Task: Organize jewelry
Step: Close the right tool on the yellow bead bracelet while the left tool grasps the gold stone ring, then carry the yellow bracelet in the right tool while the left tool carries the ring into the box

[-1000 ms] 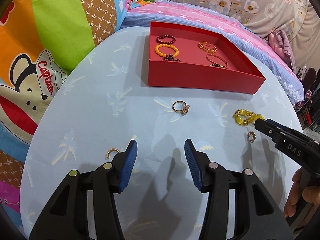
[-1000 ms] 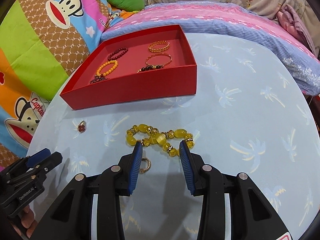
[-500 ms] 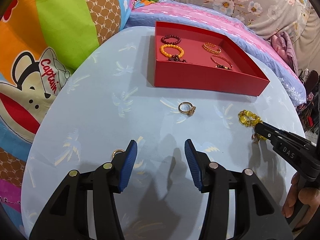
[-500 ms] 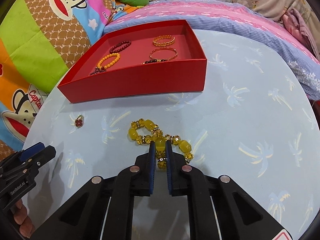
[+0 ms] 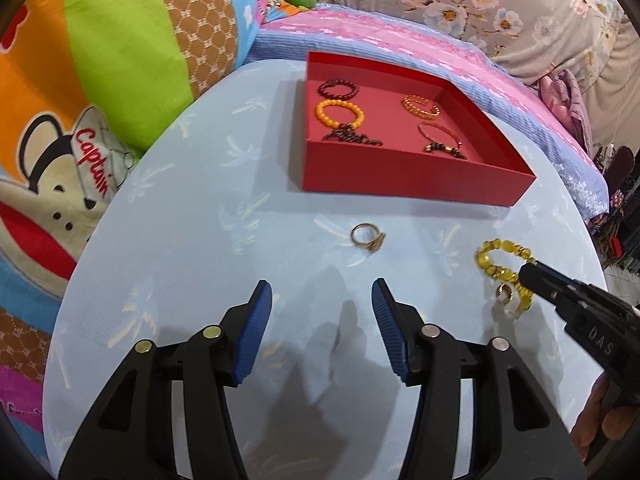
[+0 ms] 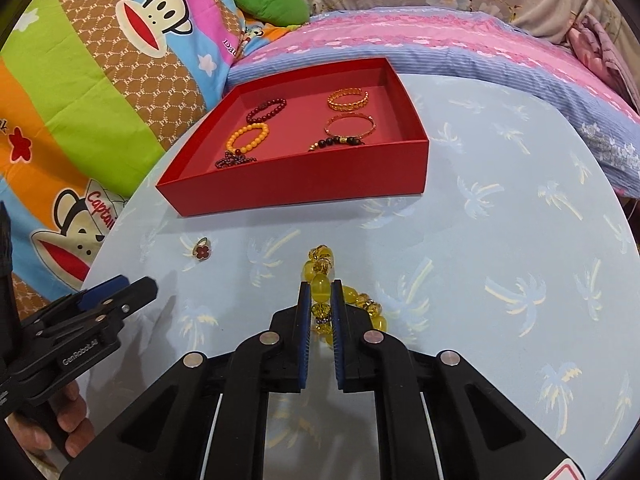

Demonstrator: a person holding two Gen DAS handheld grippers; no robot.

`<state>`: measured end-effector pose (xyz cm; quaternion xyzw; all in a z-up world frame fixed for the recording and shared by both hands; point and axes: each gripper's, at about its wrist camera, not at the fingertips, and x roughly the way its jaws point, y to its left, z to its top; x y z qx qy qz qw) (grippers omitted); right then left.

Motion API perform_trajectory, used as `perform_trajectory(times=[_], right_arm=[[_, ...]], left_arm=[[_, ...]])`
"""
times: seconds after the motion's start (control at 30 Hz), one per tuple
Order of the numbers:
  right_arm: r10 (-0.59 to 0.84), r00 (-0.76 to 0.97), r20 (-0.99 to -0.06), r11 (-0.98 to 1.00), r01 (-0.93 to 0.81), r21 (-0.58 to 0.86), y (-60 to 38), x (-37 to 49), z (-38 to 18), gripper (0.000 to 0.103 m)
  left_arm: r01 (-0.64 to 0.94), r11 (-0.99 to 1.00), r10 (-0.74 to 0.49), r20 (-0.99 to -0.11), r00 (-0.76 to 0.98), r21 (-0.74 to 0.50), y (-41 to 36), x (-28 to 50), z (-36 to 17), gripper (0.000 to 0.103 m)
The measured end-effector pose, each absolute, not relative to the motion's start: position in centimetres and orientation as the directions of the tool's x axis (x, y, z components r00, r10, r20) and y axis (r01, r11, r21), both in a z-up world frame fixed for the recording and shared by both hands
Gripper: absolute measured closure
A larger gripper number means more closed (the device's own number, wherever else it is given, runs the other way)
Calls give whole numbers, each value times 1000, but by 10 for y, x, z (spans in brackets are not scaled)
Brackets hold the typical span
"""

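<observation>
We see, at far left, a cartoon-monkey quilt (image 5: 100, 92) whose cap print reads "Captain". Beside it lies the pale blue table (image 5: 200, 240) with a palm-tree pattern; its round edge curves along the left and the far right, and broad bare cloth lies to the left of and in front of the box.

At the far middle stands the red box (image 6: 296, 188), open-topped and undivided. In it, left to right, we find a dark red bead bracelet (image 6: 267, 109) and an orange bead bracelet (image 6: 247, 137) with a dark beaded tassel (image 6: 233, 159), then a gold chain bangle (image 6: 347, 99) behind a thin gold bangle (image 6: 350, 125) carrying dark beads.

On the table, in front of the box, a gold ring (image 5: 368, 237) with a red flower face lies alone. The left gripper (image 5: 322, 320) hovers near it with its jaws parted and opening, nothing between them; its side reads "GenRobot.AI" in the right wrist view.

To the right, the right gripper (image 6: 321, 300), marked "DAS", is clenched on the yellow bead bracelet (image 6: 320, 268), a large bead pinched between the blue pads (image 6: 305, 320); the rest trails on the cloth. A small gold ring (image 5: 503, 293) lies just beside that bracelet. Open table stretches to the right edge.
</observation>
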<state>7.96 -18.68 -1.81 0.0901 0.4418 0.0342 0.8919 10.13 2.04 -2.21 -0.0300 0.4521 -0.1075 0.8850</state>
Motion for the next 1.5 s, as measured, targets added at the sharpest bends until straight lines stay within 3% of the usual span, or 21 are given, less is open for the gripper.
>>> perform_trajectory(times=[0.3,0.5,0.67,0.8,0.87,1.5], right_arm=[[144,600,-786,980,20,196,-185,83,-20,94],[151,594,-790,978,27,207,-186,88,-24,94],[157,588,-793,976,29,214,-188,90,-26,94],[162,586,-794,974,32,222,-189,91,-27,94],[163,587,-793,974,31,223,-188,91,-27,94],[202,656,-727,965,-5,263,-187,80,18,94]], left_arm=[[209,966,-247,-789,563,-153,-5,127,-27,51],[216,964,-251,-801,543,-155,-12,141,-36,58],[227,962,-254,-803,539,-153,-17,146,-39,81],[240,960,-255,-801,541,-144,-20,144,-39,84],[254,957,-261,-798,544,-140,-24,141,-38,94],[297,941,-306,-779,548,-161,-32,117,-11,96]])
